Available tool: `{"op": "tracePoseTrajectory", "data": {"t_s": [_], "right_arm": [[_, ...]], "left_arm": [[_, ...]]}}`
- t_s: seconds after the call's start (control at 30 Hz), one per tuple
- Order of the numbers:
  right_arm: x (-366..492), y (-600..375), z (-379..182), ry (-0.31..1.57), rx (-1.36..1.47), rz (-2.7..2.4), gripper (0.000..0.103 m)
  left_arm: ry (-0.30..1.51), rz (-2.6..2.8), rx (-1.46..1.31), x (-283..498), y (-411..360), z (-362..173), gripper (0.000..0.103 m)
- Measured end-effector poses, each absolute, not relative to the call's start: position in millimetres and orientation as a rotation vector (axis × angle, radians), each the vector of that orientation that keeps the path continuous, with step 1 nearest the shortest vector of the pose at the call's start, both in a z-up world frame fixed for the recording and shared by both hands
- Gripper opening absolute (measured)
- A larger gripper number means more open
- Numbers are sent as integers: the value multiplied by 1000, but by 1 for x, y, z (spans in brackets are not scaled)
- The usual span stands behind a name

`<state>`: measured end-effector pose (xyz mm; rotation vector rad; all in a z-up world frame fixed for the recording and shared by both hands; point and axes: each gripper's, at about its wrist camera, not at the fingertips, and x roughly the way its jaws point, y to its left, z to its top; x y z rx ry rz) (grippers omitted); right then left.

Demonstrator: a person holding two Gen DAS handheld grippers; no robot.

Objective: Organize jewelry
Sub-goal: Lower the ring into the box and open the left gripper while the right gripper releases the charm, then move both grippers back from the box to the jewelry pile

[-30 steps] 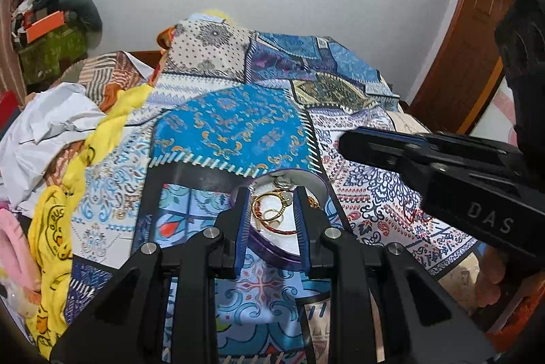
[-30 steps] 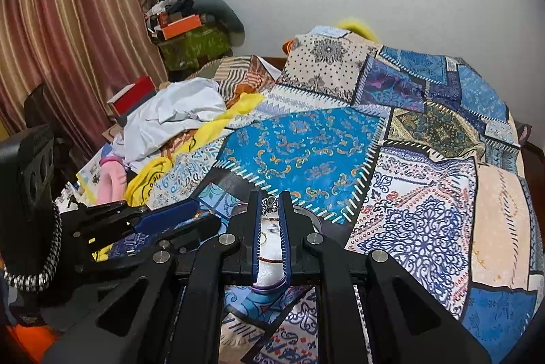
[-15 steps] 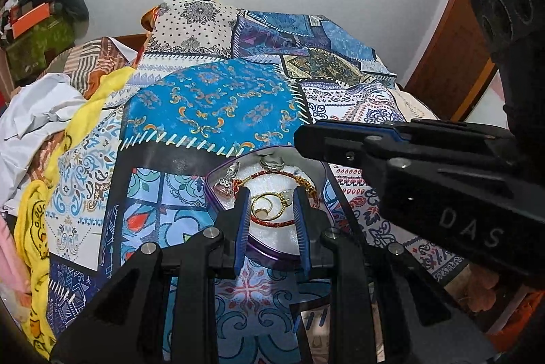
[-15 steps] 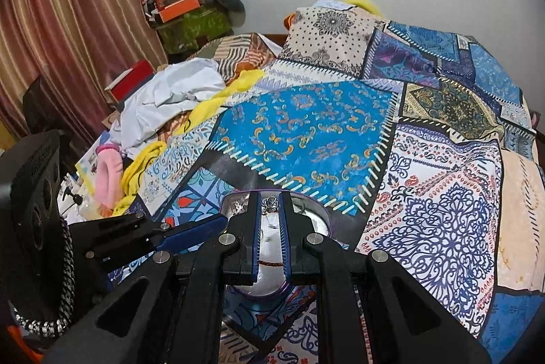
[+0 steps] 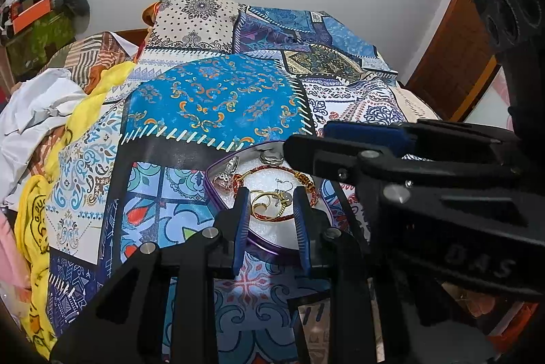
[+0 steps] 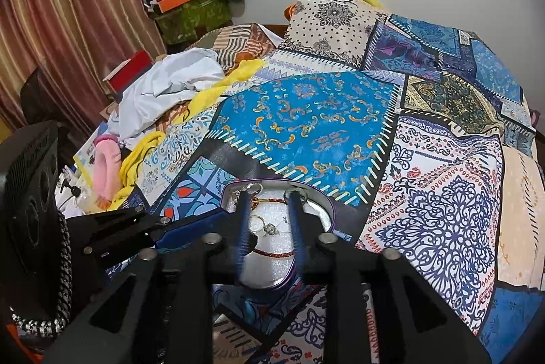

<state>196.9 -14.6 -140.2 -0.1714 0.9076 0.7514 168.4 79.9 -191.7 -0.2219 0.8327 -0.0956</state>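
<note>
Quilt (image 6: 306,119): patchwork, fills the centre of both views.
Clothes (image 6: 170,84): white and yellow heap, left of frame.
Tin (image 5: 218,193): purple-rimmed, white-lined, lower centre, on the quilt.
Left gripper (image 5: 270,221): jaws slightly apart over the tin's near edge, clamped on nothing.
Right gripper (image 6: 269,227): jaws opening above the tin, nothing gripped.
Bangle (image 5: 272,168): red-gold, in the tin.
Gold ring (image 5: 264,202): inside the bangle.
Earrings (image 5: 226,170): silver, at the tin's far left rim.

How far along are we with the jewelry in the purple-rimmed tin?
Done: the red-gold bangle, gold ring, silver rings and an earring lie in the tin. In hand: nothing; the right gripper is opening its jaws over the tin, the left gripper hovers empty. Left: no loose jewelry visible on the bedspread.
</note>
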Motion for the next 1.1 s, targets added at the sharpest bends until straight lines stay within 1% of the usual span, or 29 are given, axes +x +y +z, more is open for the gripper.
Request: {"op": "tracePoseTrajectory", "data": {"t_s": [0.07,0.1,0.23,0.3,0.33,0.47,0.63,0.73,0.9,1.1], "right_arm": [[195,-17,-136,891,-163,744,40],[194,-18,-134,885,-161,743,40],[190,-25,-125,862,-155,729,40],[188,-30,-120,851,-150,720,40],[187,-34,-118,844,-145,713,40],[183,-50,-107,822,-125,692,40],[177,-70,-98,798,-108,656,40],[173,-85,-94,788,-99,633,41],[171,-111,-91,781,-78,590,41],[170,-148,-90,782,-54,522,41]], "left_arm": [[831,-94,-219,167,79,-189,24],[829,-91,-218,166,79,-188,25],[819,-81,-218,162,80,-181,26],[811,-70,-218,159,80,-177,31],[807,-67,-218,158,81,-175,32],[782,-52,-210,152,81,-162,33],[748,-40,-196,146,76,-144,37],[727,-39,-182,142,71,-133,39],[700,-46,-152,138,56,-117,44],[695,-76,-126,142,34,-110,48]]}}
